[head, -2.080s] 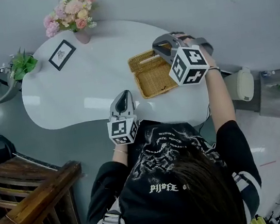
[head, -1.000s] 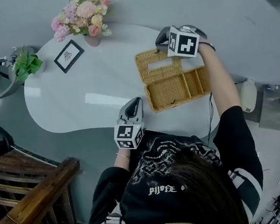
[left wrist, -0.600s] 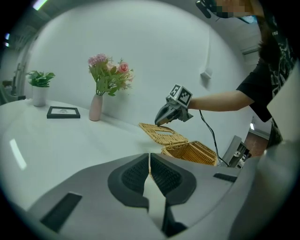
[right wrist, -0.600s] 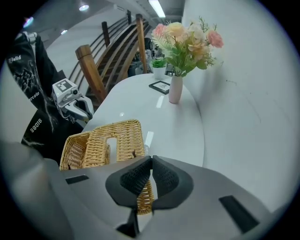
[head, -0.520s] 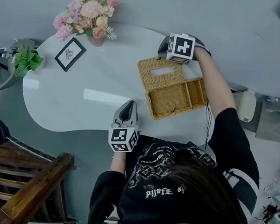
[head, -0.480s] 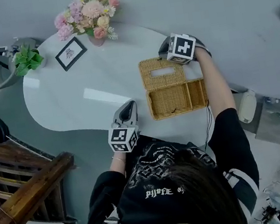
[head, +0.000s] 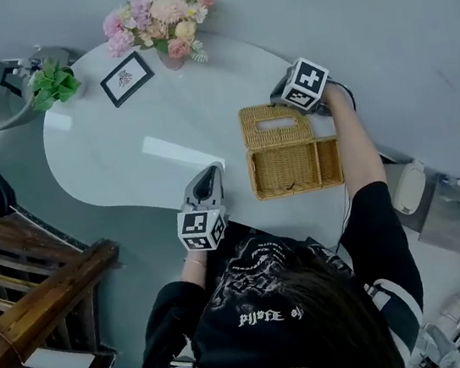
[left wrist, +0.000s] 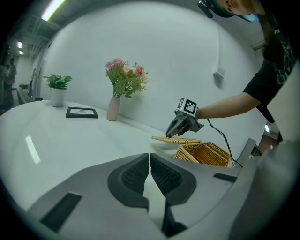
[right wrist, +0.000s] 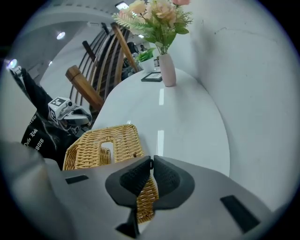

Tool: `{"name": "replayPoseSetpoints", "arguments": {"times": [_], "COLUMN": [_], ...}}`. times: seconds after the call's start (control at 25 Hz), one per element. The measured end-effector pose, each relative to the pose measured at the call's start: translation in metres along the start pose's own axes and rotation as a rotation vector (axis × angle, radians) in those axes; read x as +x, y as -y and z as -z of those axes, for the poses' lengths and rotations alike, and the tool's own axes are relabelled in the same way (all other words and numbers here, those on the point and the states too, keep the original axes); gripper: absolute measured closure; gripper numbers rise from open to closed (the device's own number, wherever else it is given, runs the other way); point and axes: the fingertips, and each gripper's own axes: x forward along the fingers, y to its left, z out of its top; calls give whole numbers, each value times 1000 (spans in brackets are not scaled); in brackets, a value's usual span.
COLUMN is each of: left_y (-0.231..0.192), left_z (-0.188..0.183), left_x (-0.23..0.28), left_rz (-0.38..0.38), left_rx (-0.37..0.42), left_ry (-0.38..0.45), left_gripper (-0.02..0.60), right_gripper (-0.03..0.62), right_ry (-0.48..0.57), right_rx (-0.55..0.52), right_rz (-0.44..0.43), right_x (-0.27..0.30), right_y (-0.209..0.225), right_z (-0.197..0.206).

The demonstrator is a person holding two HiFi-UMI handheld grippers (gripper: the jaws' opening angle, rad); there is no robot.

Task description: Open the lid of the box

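Your box (head: 295, 169) sits on the white table (head: 121, 144), close to the edge by your body. It is a woven basket box and it is open. You can look down into it. The lid (head: 275, 126) is swung all the way back. It lies flat on the far side of the box, joined to the box along one long side. From the left gripper view, the lid sticks out level with the top of the box, a bit above the table.

Your right gripper (head: 278, 94) is at the far edge of the lid. Its jaws are pressed close and pinch that edge.

Your left gripper (head: 208, 173) is at the near edge of the table, to the left of the box and apart from it. Its jaws are pressed together with nothing between them.

Far off on the table stand a vase of flowers (head: 160, 13), a small picture frame (head: 128, 77) and a green plant (head: 52, 84).
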Motion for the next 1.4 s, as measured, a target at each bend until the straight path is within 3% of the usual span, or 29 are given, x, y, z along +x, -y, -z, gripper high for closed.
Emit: {"name": "replayPoseSetpoints", "arguments": {"times": [0.2, 0.28, 0.44, 0.72, 1.0, 1.16, 1.4], "left_y": [5, 8, 13, 28, 61, 79, 98], "left_z": [4, 3, -5, -19, -26, -23, -16], "left_x": [-4, -6, -11, -16, -29, -36, -44], "left_rz": [3, 11, 22, 9, 22, 23, -1], "left_rx": [-4, 0, 6, 22, 39, 57, 64], "left_ry": [0, 5, 32, 79, 132, 149, 160], "left_gripper": [556, 557, 555, 556, 556, 555, 556], "right_gripper": [502, 520, 491, 482, 499, 499, 499], "right_ry": [120, 193, 343, 660, 829, 867, 910], "right_rx": [49, 40, 6, 76, 106, 81, 140], "right_rz": [51, 111, 224, 407, 622, 750, 773], "right_x": [-10, -25, -69, -143, -189, -202, -199], "right_y": [5, 8, -3, -45, -92, -120, -161], "right_z": [-11, -20, -38, -49, -26, -3, 36]}}
